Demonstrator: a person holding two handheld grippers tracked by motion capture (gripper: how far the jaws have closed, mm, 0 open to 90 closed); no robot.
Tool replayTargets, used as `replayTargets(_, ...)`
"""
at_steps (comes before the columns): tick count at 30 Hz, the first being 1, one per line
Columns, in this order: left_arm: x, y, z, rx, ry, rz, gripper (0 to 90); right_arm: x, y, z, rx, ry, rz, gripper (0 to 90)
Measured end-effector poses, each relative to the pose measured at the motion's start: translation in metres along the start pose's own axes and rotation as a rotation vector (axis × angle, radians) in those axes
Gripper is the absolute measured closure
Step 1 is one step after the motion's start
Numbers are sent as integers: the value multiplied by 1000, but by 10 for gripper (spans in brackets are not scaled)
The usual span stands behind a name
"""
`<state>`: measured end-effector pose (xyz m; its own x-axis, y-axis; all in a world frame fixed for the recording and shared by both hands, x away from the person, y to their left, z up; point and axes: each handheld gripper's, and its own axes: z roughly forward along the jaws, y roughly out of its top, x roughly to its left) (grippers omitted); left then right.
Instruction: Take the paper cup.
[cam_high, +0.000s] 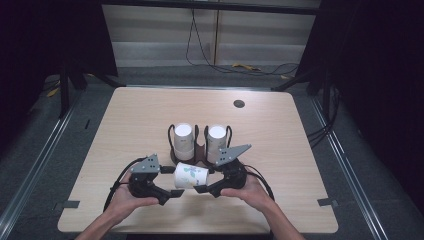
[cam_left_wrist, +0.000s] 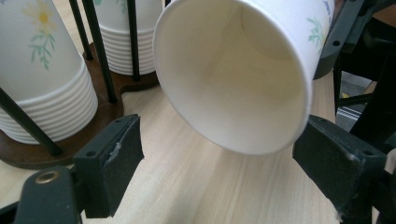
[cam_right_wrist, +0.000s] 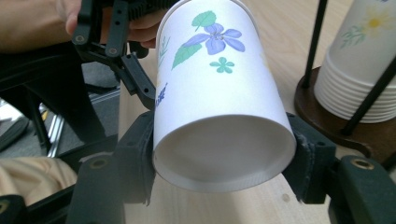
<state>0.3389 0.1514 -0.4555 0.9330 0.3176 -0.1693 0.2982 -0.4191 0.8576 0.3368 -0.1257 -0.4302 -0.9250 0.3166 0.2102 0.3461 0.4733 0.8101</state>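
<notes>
A light wooden table with rounded corners stands on a grey floor. Dark curtains hang at both sides. Behind is a pale panelled wall, with black cables trailing down it.

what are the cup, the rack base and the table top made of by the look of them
Cup: likely paper, matte white with printed flowers; thin wall, rolled rim, recessed bottom.
Rack base: looks like dark brown wood, smooth; the upright rods seem thin black metal.
Table top: pale wood grain, probably laminate or veneer; which one can't be told.
</notes>
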Motion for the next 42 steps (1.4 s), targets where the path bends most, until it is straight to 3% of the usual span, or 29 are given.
replayTargets(7,3,10,-1,-9,-10,13,158,-3,-3,-3,-45,-13,21,366)
replayTargets(12,12,17,-2,-76,-30,-18,156,-6,-3,-5,-83,-17,28,367)
replayTargets(15,13,17,-6,-100,-21,-23,156,-6,-5,-5,-90,-19,32,367)
replayTargets(21,12,16,-9,-98,-16,-7,156,-6,-6,-2,-109,-1,43,366)
replayTargets(28,11,15,-6,-100,-51,-9,158,-7,-7,5,-125,36,46,367)
replayTargets(37,10,17,-6,-148,-92,-30,160,-6,-6,5,-153,66,44,367)
replayTargets(42,6,19,-3,-154,-101,-2,164,-5,-7,9,-142,86,31,367)
